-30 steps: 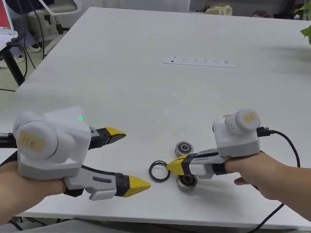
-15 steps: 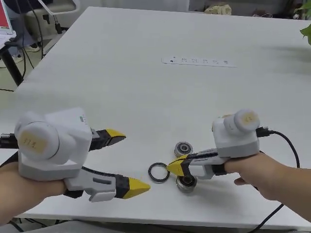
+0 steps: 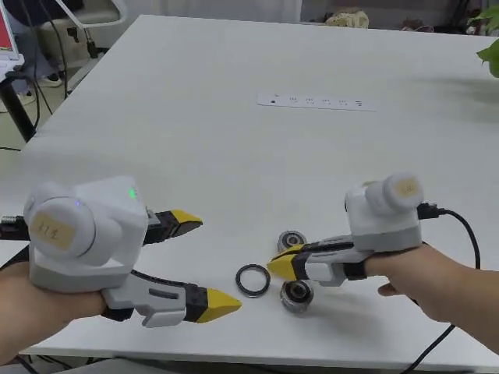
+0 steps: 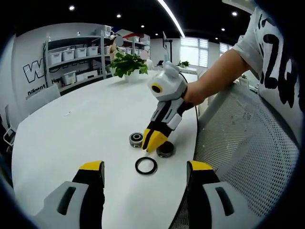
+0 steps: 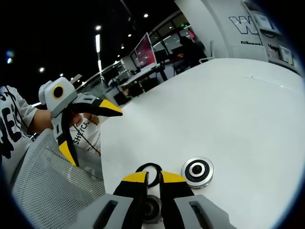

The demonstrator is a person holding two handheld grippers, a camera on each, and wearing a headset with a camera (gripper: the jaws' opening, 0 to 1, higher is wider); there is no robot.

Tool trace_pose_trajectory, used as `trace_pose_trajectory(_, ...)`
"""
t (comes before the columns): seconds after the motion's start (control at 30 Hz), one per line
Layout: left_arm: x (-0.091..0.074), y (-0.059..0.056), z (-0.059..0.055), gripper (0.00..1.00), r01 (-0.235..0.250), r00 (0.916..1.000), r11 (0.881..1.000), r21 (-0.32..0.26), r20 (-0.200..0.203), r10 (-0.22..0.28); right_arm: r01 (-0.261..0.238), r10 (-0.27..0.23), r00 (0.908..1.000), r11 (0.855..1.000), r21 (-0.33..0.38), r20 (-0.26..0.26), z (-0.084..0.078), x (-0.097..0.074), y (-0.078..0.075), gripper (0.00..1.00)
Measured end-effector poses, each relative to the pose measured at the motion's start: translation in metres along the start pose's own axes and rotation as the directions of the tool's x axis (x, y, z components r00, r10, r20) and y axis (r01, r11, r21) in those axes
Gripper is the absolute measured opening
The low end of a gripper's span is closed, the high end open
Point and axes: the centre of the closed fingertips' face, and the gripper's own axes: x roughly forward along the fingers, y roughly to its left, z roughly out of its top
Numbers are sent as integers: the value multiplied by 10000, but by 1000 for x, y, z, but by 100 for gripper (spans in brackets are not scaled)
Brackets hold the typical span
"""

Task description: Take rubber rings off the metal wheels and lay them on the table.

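Note:
A black rubber ring [image 3: 253,280] lies flat on the white table [image 3: 234,140], loose from the wheels. One metal wheel [image 3: 292,239] sits just beyond it, a second metal wheel [image 3: 297,294] to its right near the front edge. My right gripper [image 3: 281,266] is shut with nothing in it, its yellow tip hovering between the two wheels, close to the ring. My left gripper [image 3: 204,260] is open, left of the ring. In the left gripper view the ring [image 4: 146,165] lies ahead between my jaws, with both wheels [image 4: 136,139] [image 4: 165,150] behind it. The right gripper view has the ring [image 5: 148,169] and a wheel [image 5: 198,171].
A white power strip [image 3: 316,101] lies flat at the table's far middle. A plant's leaves [image 3: 491,51] show at the far right. The table's front edge [image 3: 257,354] runs just below the wheels. A cable [image 3: 468,234] trails from the right gripper.
The right gripper has lifted slightly, so the near wheel shows more fully beneath it. The ring and the left gripper stay about where they were.

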Motion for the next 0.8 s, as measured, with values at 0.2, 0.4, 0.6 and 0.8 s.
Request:
trace_pose_trajectory(0.2,-2,0,3,69,-31,10000,10000,-21,59,31,113,-112,9996,9999,-59,259,7,-9,-1,9)
trace_pose_trajectory(0.4,-4,1,5,69,-48,9999,10000,-30,90,48,244,-230,9978,9995,-211,617,15,-21,1,11)
trace_pose_trajectory(0.6,-5,1,10,69,-68,9999,10000,20,149,67,430,-382,9968,9968,-677,697,19,-33,2,17)
trace_pose_trajectory(0.8,-6,2,16,69,-104,9996,9999,70,252,102,706,-604,9938,9913,-1110,931,25,-48,3,22)
